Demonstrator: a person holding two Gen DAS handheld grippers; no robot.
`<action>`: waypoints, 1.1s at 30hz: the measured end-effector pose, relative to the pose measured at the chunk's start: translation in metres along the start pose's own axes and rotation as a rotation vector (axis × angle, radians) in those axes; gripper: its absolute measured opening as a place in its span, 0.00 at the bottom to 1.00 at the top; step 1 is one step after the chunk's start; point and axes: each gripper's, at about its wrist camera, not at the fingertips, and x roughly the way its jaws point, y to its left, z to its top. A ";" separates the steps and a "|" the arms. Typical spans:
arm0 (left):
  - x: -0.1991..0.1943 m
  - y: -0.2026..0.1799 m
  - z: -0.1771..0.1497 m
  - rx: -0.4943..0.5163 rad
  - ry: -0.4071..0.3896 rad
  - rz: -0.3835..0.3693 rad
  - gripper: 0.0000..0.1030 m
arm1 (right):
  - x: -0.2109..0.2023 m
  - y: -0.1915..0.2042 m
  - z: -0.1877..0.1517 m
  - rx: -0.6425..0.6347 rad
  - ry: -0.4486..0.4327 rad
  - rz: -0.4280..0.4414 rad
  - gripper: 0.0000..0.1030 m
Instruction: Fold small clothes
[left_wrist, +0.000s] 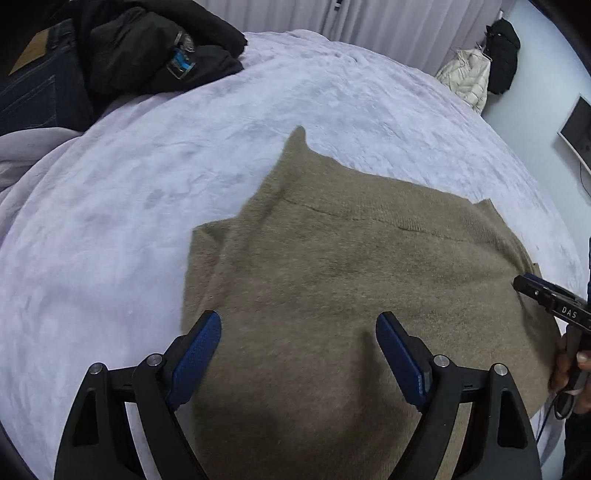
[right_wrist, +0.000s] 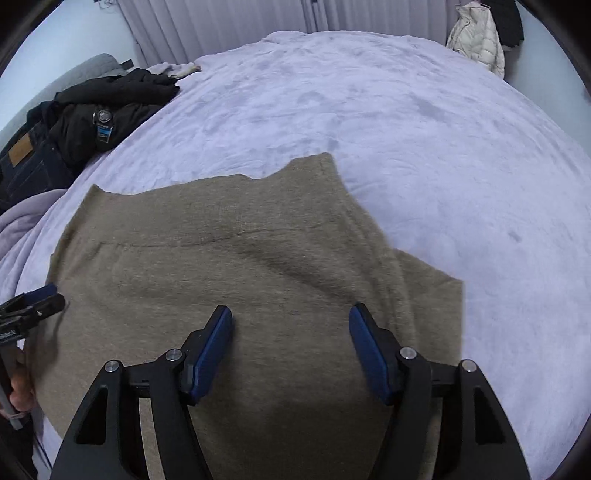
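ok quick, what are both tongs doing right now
left tongs: open, empty, over the tan knit garment
right tongs: open, empty, over the same garment

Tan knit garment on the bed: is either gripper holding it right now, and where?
Nothing is held. The left gripper and right gripper are both open above the tan knit garment, with no fabric pinched.

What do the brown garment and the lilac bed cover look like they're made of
The brown garment looks like a soft knit, perhaps wool or a blend: matte, slightly fuzzy, with fine rows of stitches showing near its seam. The lilac bed cover looks like plush fleece or velvet: its short nap shows darker brushed patches and a faint sheen.
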 end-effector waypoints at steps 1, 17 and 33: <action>-0.010 0.007 -0.004 -0.014 -0.024 0.007 0.84 | -0.005 -0.001 -0.002 0.006 -0.004 -0.009 0.67; 0.013 0.050 -0.044 -0.174 0.072 -0.198 0.84 | -0.019 0.118 -0.088 -0.258 -0.154 -0.128 0.81; 0.011 0.019 -0.019 -0.167 0.093 -0.128 0.25 | -0.018 0.111 -0.063 -0.134 -0.068 -0.098 0.81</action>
